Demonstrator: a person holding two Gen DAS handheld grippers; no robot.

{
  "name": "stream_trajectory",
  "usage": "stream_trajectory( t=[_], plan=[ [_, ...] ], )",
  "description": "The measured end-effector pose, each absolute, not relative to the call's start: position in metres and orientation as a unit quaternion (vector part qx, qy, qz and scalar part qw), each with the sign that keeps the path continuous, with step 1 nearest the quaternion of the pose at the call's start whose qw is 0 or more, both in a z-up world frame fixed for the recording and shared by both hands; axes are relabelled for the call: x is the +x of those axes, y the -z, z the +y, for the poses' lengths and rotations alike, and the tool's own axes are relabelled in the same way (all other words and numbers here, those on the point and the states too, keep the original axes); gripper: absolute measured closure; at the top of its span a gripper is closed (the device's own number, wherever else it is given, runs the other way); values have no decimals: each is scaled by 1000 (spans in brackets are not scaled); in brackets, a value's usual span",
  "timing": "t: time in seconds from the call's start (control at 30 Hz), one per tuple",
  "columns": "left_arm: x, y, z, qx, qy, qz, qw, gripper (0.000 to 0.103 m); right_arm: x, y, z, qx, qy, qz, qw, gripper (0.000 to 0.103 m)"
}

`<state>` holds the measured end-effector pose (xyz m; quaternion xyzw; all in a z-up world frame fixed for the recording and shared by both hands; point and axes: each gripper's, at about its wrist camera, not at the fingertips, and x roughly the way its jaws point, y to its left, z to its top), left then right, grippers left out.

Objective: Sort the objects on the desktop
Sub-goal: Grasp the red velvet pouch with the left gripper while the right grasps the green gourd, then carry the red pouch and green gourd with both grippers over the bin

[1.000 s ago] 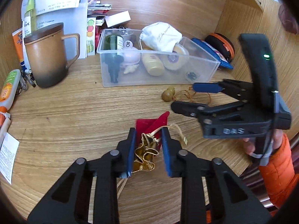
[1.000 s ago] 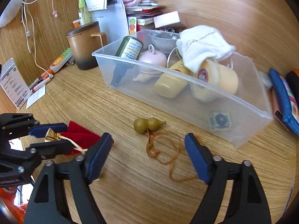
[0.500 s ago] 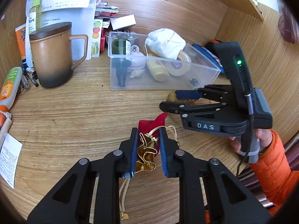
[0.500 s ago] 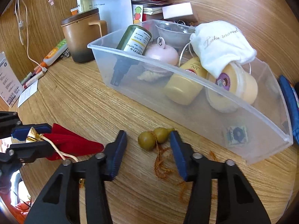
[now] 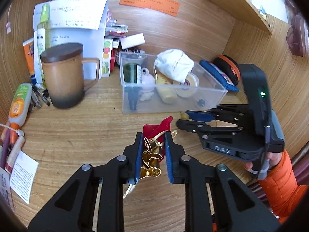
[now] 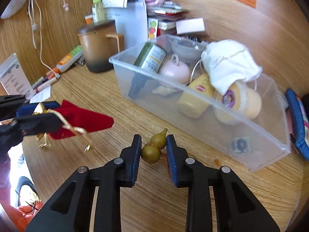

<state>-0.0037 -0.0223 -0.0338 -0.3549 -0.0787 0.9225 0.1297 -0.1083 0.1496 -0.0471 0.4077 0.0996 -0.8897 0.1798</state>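
Observation:
My left gripper (image 5: pixel 152 150) is shut on the gold top of a red velvet pouch (image 5: pixel 157 130) with a gold drawstring and holds it over the wooden desk; the pouch also shows in the right wrist view (image 6: pixel 85 121). My right gripper (image 6: pixel 153 147) is shut on a small olive-green gourd charm (image 6: pixel 154 147) with an orange-brown cord, just in front of the clear plastic box (image 6: pixel 256 145). The right gripper also shows in the left wrist view (image 5: pixel 185 118), right of the pouch. The box (image 5: pixel 218 91) holds a green bottle, a pink item, yellow jars and a white cloth bag.
A brown lidded mug (image 5: pixel 61 75) stands left of the box. Papers, a spray bottle and booklets lean against the back wall. An orange-green tube (image 5: pixel 19 104) and pens lie at the far left. A blue case (image 5: pixel 218 73) and a black-orange item lie right of the box.
My right gripper has closed from wide open onto the gourd charm. My left gripper has closed on the pouch and lifted it, and both views have drawn back a little.

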Motion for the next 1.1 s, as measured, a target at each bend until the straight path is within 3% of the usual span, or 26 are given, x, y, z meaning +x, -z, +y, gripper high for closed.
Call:
stream_trajectory(
  t=[1.1],
  plan=[
    [-82,-66,-3,-288,-945,-36,148,83,-104,-112,213,255,951,118,132,79]
  ],
)
